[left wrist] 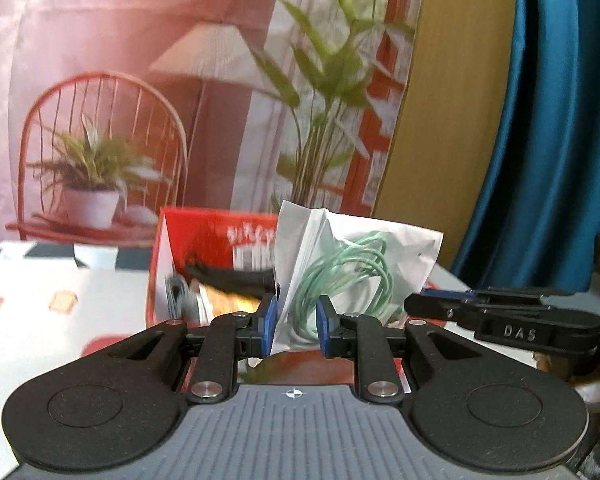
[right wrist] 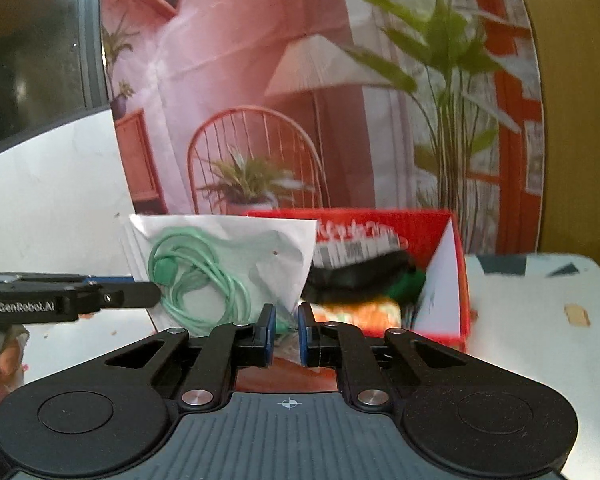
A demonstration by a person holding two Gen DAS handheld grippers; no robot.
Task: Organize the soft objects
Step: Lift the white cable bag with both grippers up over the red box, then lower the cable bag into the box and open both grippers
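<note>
We are putting the bag in the red box

Our left gripper (left wrist: 297,326) pinches the white bag (left wrist: 364,256) of green cord mid-frame, above the red box (right wrist: 384,224) already holding soft things. Our right gripper (right wrist: 287,330) is slightly open, seemingly empty.

A clear pouch of green cable held upright beside an open red box of soft items.

The translucent white pouch (left wrist: 352,264) holds a coiled mint-green cable (left wrist: 340,280) and stands tilted, its lower edge between the blue pads of the left hand-held gripper (left wrist: 297,326). Just behind it, the red box (right wrist: 420,224) contains a black fabric bundle (right wrist: 356,272), something dark green, and an orange-patterned item.
</note>
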